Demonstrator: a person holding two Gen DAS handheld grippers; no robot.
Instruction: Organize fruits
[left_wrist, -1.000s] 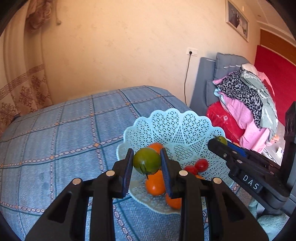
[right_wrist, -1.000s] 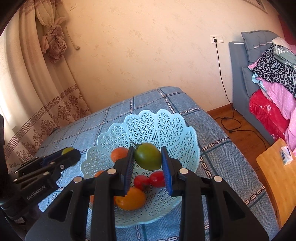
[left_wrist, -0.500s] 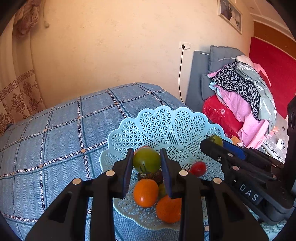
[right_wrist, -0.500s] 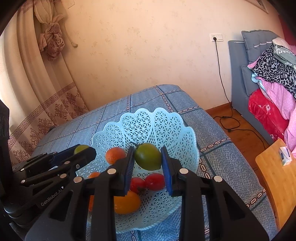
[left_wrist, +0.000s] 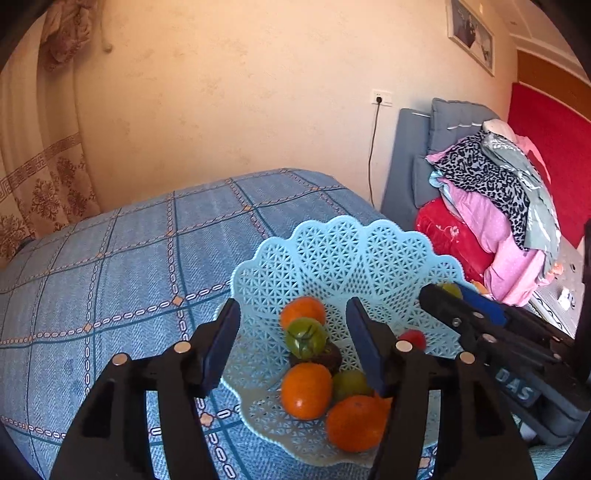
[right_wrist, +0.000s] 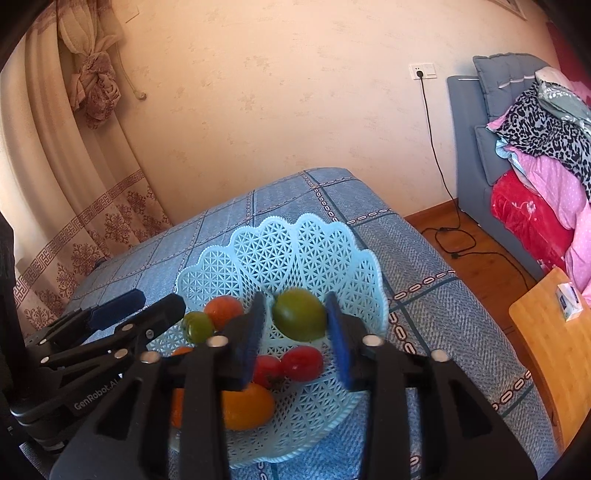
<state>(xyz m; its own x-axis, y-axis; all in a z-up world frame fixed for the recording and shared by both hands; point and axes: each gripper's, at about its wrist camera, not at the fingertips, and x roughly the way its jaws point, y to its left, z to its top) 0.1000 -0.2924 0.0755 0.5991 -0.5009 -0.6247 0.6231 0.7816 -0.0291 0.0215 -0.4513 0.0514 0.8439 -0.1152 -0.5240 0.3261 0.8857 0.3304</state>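
Observation:
A light blue lattice basket (left_wrist: 343, 254) (right_wrist: 295, 243) stands on the blue checked tablecloth. It holds several oranges (left_wrist: 306, 390), red tomatoes (right_wrist: 301, 363) and green fruits. My left gripper (left_wrist: 291, 339) is open above the basket; a green tomato (left_wrist: 306, 338) lies below it on the pile, free of the pads. My right gripper (right_wrist: 295, 326) is shut on a second green tomato (right_wrist: 299, 319), held over the basket. Each gripper shows in the other's view: the right one (left_wrist: 439, 295) and the left one (right_wrist: 155, 306).
The table (left_wrist: 110, 266) drops off at its far and right edges. A grey sofa with piled clothes (left_wrist: 491, 192) stands at the right. A wooden board (right_wrist: 550, 332) lies at right of the table. A curtain (right_wrist: 55, 184) hangs at left.
My left gripper opened and let its green tomato drop onto the fruit in the basket. My right gripper still holds its green tomato over the basket.

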